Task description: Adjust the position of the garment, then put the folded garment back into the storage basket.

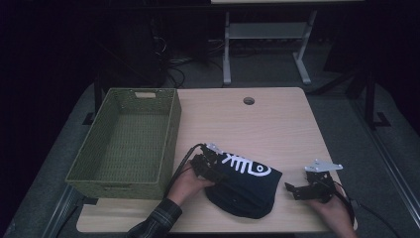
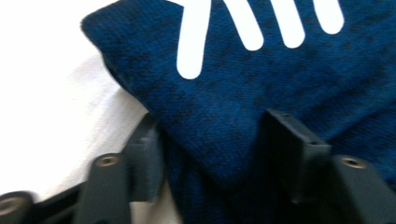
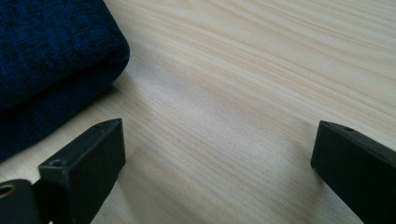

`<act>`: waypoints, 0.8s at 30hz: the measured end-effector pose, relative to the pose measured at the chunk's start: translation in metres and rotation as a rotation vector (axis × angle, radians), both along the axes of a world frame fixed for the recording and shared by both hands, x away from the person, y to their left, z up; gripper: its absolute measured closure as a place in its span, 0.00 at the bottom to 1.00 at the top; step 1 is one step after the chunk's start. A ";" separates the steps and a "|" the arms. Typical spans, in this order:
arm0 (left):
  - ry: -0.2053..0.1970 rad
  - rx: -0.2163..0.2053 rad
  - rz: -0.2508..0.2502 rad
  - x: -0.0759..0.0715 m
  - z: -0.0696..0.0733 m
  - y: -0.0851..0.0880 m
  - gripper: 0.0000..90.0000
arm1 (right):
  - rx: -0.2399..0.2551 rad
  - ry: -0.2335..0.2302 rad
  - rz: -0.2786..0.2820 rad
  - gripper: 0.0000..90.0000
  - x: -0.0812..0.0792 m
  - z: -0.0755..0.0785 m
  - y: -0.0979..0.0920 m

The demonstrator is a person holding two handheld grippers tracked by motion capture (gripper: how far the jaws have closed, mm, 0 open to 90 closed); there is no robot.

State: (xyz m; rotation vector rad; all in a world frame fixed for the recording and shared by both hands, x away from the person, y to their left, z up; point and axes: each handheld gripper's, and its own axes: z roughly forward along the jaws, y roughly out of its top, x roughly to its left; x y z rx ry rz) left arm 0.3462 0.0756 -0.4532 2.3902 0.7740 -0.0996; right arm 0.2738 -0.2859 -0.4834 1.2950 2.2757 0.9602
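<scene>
A folded dark blue garment point(image 1: 246, 187) with a white fish-bone print lies near the front edge of the wooden table point(image 1: 267, 124). My left gripper point(image 1: 210, 167) is at the garment's left edge. In the left gripper view the folded blue cloth point(image 2: 261, 93) fills the gap between the two jaws, and my left gripper point(image 2: 212, 140) grips that edge. My right gripper point(image 1: 293, 191) rests low over the table just right of the garment. Its jaws stand wide apart over bare wood, so my right gripper point(image 3: 219, 140) is open and holds nothing, with the garment's rounded fold point(image 3: 51, 60) beside one jaw.
A green woven basket point(image 1: 171, 134) stands empty at the table's left side, close to my left hand. A round cable hole point(image 1: 248, 100) sits near the far edge. Desk legs and cables stand on the floor behind the table.
</scene>
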 end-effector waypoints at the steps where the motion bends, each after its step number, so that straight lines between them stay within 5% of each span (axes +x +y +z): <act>1: 0.003 -0.002 -0.003 0.000 0.000 0.000 0.53 | 0.000 0.000 0.000 0.03 0.000 0.000 0.000; 10: 0.034 -0.021 -0.009 0.002 -0.001 0.000 0.67 | -0.001 0.000 0.000 0.03 0.000 0.000 0.000; 16: 0.105 -0.050 -0.018 0.009 -0.002 0.003 0.76 | -0.002 -0.001 0.002 0.03 0.000 0.000 0.000; 24: 0.090 -0.051 -0.024 0.005 0.017 0.000 0.79 | -0.002 -0.001 0.002 0.03 0.000 0.000 0.000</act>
